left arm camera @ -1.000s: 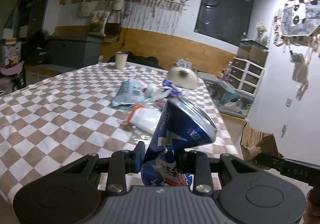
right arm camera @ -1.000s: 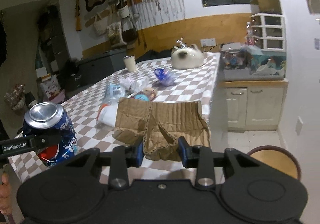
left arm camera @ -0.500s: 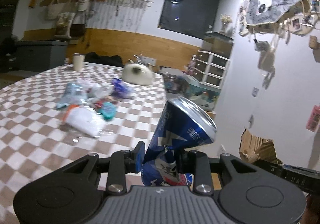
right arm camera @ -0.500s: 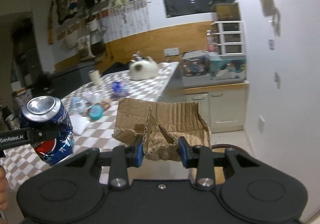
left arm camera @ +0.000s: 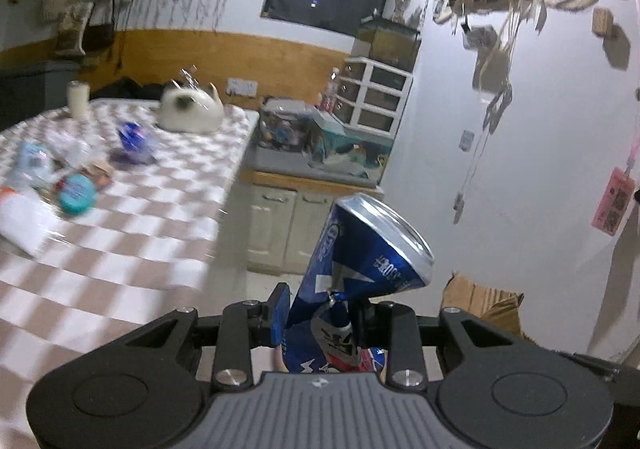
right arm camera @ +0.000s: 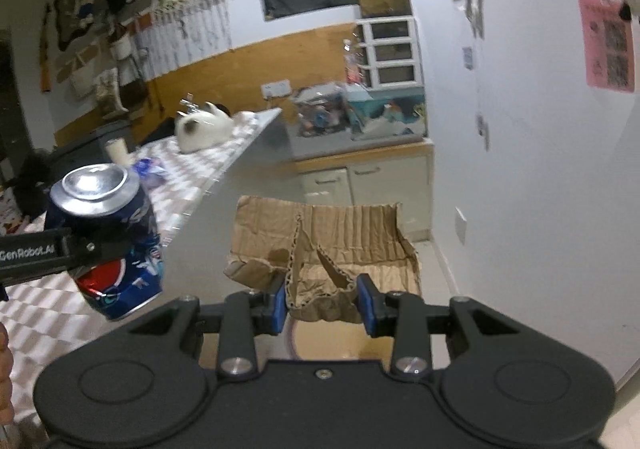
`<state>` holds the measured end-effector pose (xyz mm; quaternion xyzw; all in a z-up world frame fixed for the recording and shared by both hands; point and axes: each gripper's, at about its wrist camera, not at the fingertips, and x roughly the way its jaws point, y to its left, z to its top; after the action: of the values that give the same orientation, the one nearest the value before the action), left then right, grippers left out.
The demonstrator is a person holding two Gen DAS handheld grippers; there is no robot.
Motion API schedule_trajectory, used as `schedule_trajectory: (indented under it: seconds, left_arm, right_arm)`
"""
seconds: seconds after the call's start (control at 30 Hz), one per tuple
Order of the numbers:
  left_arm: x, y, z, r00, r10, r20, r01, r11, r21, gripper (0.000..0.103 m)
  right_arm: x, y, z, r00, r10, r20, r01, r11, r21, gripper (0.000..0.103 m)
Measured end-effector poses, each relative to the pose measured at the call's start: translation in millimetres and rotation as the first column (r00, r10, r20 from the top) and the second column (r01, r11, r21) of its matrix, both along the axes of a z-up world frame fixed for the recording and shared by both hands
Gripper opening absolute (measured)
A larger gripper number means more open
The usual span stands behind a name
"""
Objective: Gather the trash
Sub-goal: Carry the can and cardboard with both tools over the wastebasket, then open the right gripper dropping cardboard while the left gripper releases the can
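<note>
My left gripper (left arm camera: 322,315) is shut on a crushed blue soda can (left arm camera: 360,265), pinched at its dented middle and tilted to the right. The same can (right arm camera: 108,233) shows at the left of the right wrist view, clamped by the left gripper's finger (right arm camera: 52,251). My right gripper (right arm camera: 322,303) is shut on a torn piece of brown corrugated cardboard (right arm camera: 320,241) that fans out ahead of the pads. That cardboard (left arm camera: 480,297) also peeks in at the lower right of the left wrist view. Both grippers hang in the air past the table's right edge.
The checkered table (left arm camera: 140,217) lies to the left with a teal lid (left arm camera: 76,195), a white bag (left arm camera: 24,221), blue wrappers (left arm camera: 134,139) and a cup (left arm camera: 78,99). A white cat-shaped pot (left arm camera: 190,111) sits at its far end. Low cabinets (left arm camera: 288,225) and a white wall (left arm camera: 540,169) stand ahead.
Both grippers have swung right, away from the table toward the cabinets and wall. The table trash has slid to the left of both views. Both grips are unchanged.
</note>
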<state>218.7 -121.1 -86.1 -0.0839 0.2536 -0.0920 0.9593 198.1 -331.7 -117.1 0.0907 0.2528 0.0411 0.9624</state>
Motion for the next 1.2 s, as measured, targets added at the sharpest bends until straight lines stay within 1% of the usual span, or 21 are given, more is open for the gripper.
schedule_trajectory:
  seconds: [0.07,0.17,0.23,0.33,0.5,0.67,0.73,0.83,0.93,1.03,1.2]
  left_arm:
    - [15.2,-17.6,-15.9,1.0,0.001,-0.024,-0.001,1.0,-0.004,0.033]
    - [42.4,-39.5,-45.8,0.996,-0.003,-0.092,0.001,1.0,-0.019,0.033]
    - [63.7,-52.4,-69.3,0.991,-0.001,-0.136,0.0,1.0,-0.012,0.033]
    - [92.4,-61.3,-98.4,0.982,0.002,-0.19,-0.002,1.0,-0.003,0.033]
    - [139.7,-64.1,-138.7,0.969,0.039,-0.243,-0.038,0.999,0.008,0.033]
    - [176.8,-62.0,-180.4,0.953,0.055,-0.297,-0.053,0.999,0.015,0.033]
    - [191.0,-60.9,-198.7,0.945,0.059,-0.321,-0.054,0.998,0.025,0.033]
    - [211.4,-52.9,-221.8,0.929,0.059,-0.364,-0.059,0.998,0.011,0.033]
    - [227.7,-43.7,-236.7,0.923,0.064,-0.38,-0.068,0.998,0.002,0.033]
    - [240.6,-33.7,-245.0,0.921,0.07,-0.383,-0.083,0.996,-0.017,0.033]
    - [243.9,-28.1,-254.1,0.921,0.059,-0.384,-0.078,0.996,-0.035,0.033]
  right_arm:
    - [12.6,-13.2,-10.9,1.0,-0.012,-0.021,0.012,1.0,0.005,0.036]
    - [35.0,-31.7,-31.2,0.998,-0.031,-0.062,0.032,0.999,0.021,0.036]
    - [51.5,-41.2,-46.3,0.995,-0.04,-0.092,0.043,0.999,0.032,0.036]
    - [76.4,-52.5,-71.7,0.989,-0.048,-0.142,0.055,0.998,0.044,0.036]
    - [121.4,-58.7,-111.2,0.976,-0.056,-0.213,0.073,0.995,0.074,0.036]
    - [170.5,-47.1,-153.2,0.961,-0.048,-0.273,0.073,0.994,0.081,0.036]
    - [188.4,-40.9,-173.4,0.953,-0.035,-0.301,0.059,0.996,0.072,0.036]
    - [209.6,-32.7,-200.2,0.935,-0.028,-0.354,0.046,0.998,0.043,0.037]
    - [229.9,-26.7,-227.0,0.912,-0.029,-0.409,0.047,0.998,0.036,0.037]
    - [241.9,-20.9,-248.5,0.898,-0.038,-0.438,0.045,0.999,0.006,0.037]
    - [250.6,-14.8,-275.4,0.877,-0.015,-0.48,0.021,1.0,0.006,0.037]
